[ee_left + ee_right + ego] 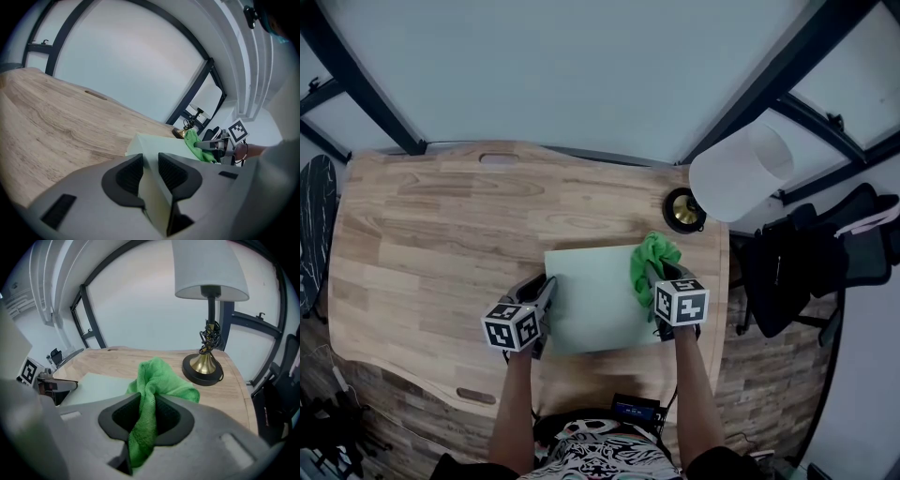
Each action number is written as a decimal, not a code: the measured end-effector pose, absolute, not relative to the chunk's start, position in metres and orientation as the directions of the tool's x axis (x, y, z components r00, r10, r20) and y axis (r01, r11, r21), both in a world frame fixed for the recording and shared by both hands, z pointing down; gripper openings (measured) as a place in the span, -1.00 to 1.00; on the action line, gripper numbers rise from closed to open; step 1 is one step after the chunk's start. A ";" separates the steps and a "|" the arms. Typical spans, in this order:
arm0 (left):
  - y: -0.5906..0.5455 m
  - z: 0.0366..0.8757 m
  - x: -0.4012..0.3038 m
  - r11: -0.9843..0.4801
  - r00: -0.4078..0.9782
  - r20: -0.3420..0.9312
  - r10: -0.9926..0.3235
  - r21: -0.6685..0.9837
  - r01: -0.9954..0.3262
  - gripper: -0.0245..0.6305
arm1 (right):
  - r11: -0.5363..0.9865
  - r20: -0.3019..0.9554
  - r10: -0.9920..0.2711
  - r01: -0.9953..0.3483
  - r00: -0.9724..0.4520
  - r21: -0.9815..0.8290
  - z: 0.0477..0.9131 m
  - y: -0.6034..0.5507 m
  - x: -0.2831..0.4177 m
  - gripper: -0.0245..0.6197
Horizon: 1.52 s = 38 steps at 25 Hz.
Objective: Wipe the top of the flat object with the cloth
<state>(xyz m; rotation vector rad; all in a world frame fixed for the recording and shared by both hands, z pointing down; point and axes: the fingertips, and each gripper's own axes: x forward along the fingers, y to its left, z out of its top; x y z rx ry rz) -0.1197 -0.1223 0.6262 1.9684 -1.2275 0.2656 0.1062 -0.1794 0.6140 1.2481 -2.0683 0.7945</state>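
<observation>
The wooden table (422,234) carries a pale green flat object (591,300) near its front edge, right of the middle. A lamp (211,268) with a white shade stands behind it at the right. The left gripper (150,171) is clamped on the left edge of the flat object. The right gripper (149,416) pinches the green cloth (652,258), which lies on the flat object's right part.

Light wood-grain tabletop (441,234) with rounded corners, and a narrow slot (497,158) cut near its far edge. A pale green flat object (591,300) lies on it, right of centre. A lamp base (684,210) of black and brass stands near the far right corner, just beyond the flat object and apart from it.
</observation>
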 end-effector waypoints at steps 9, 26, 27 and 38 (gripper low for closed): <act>-0.122 0.626 -0.120 -0.214 0.504 0.541 -0.673 0.510 -0.833 -0.62 | 0.422 0.742 -0.538 -0.890 -0.401 -0.174 0.613 -0.178 0.086 -0.69; -0.121 0.629 -0.123 -0.196 0.445 0.547 -0.709 0.453 -0.870 -0.62 | 0.460 0.742 -0.516 -0.869 -0.429 -0.183 0.616 -0.174 0.056 -0.69; -0.121 0.629 -0.123 -0.196 0.443 0.548 -0.710 0.451 -0.871 -0.62 | 0.465 0.742 -0.516 -0.867 -0.429 -0.178 0.617 -0.174 0.054 -0.69; -0.121 0.628 -0.120 -0.193 0.440 0.551 -0.709 0.448 -0.873 -0.62 | 0.513 0.741 -0.504 -0.844 -0.445 -0.157 0.616 -0.171 0.034 -0.69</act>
